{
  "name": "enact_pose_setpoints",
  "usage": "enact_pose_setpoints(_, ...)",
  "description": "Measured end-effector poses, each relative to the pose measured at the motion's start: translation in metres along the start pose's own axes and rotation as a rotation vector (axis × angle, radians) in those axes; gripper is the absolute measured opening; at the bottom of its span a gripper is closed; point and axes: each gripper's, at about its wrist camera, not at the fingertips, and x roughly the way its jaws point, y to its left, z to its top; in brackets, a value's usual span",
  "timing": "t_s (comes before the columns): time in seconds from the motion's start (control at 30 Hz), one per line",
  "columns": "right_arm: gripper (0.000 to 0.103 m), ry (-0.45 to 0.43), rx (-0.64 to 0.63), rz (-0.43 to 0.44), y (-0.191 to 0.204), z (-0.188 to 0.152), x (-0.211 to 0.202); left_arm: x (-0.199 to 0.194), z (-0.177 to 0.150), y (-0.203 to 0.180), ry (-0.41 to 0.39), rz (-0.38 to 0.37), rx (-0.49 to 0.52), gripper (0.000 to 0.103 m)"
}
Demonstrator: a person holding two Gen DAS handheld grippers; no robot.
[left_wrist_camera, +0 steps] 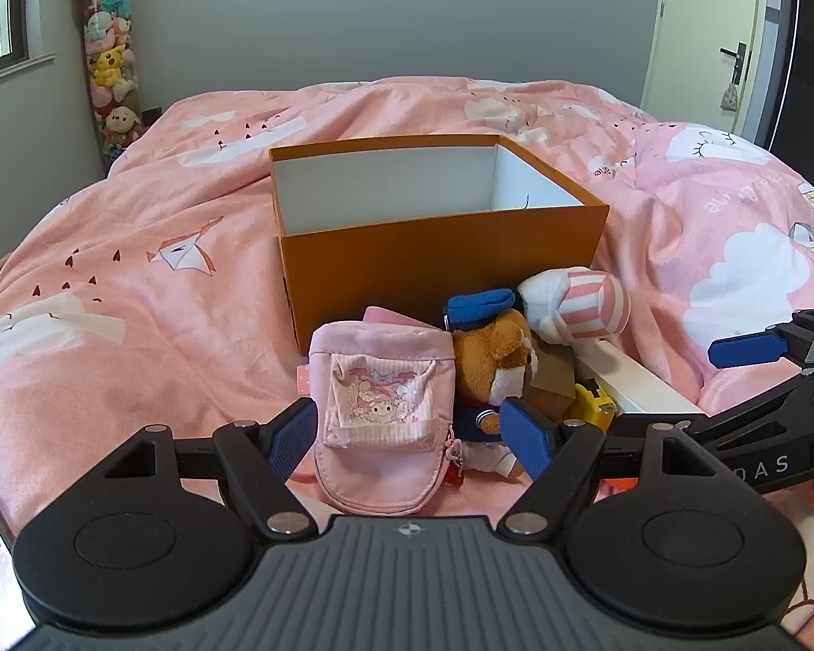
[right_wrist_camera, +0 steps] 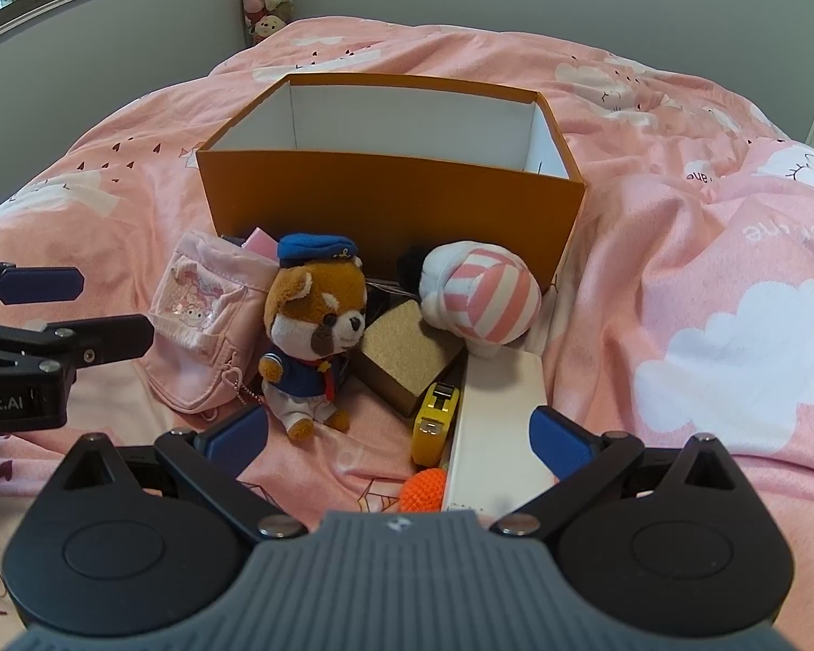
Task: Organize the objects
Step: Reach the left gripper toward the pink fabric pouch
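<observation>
Orange card formed the open box (right_wrist_camera: 385,206) that stood on the pink bed (right_wrist_camera: 705,282), and what showed of its white inside looked empty, so the sorting was judged to be hardly begun. All the items were heaped on the quilt against the box's near wall. A pink pouch (left_wrist_camera: 382,407) was framed between the spread jaws of the left gripper (left_wrist_camera: 409,436), which were released and grasping nothing; whether the pads touched the fabric could not be told. Beside the pouch sat a red-panda plush (right_wrist_camera: 315,325) in a blue cap, then a brown block (right_wrist_camera: 407,361), a yellow tape measure (right_wrist_camera: 434,423), an orange ball (right_wrist_camera: 423,491) and a pink-striped plush (right_wrist_camera: 483,298). A long white box (right_wrist_camera: 496,434) lay between the jaws of the right gripper (right_wrist_camera: 399,442), also released. Crowding was judged the main hindrance: the panda pressed against the pouch, and the striped plush rested on the white box's far end. A tall column of soft toys (left_wrist_camera: 108,65) stood in the corner, well apart.
</observation>
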Motion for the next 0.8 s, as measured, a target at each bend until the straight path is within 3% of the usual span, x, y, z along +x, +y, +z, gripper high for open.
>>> enact_pose_setpoints(0.6,0.102,0.011,0.014,0.008,-0.002,-0.0008,0.0009,0.0006,-0.0012,-0.003,0.009,0.0,0.007,0.09)
enact_pose_setpoints(0.8,0.102,0.015,0.026,0.03,-0.0035,-0.001,0.0027,0.0005,-0.0015,-0.0015,0.007,-0.032,0.001,0.09)
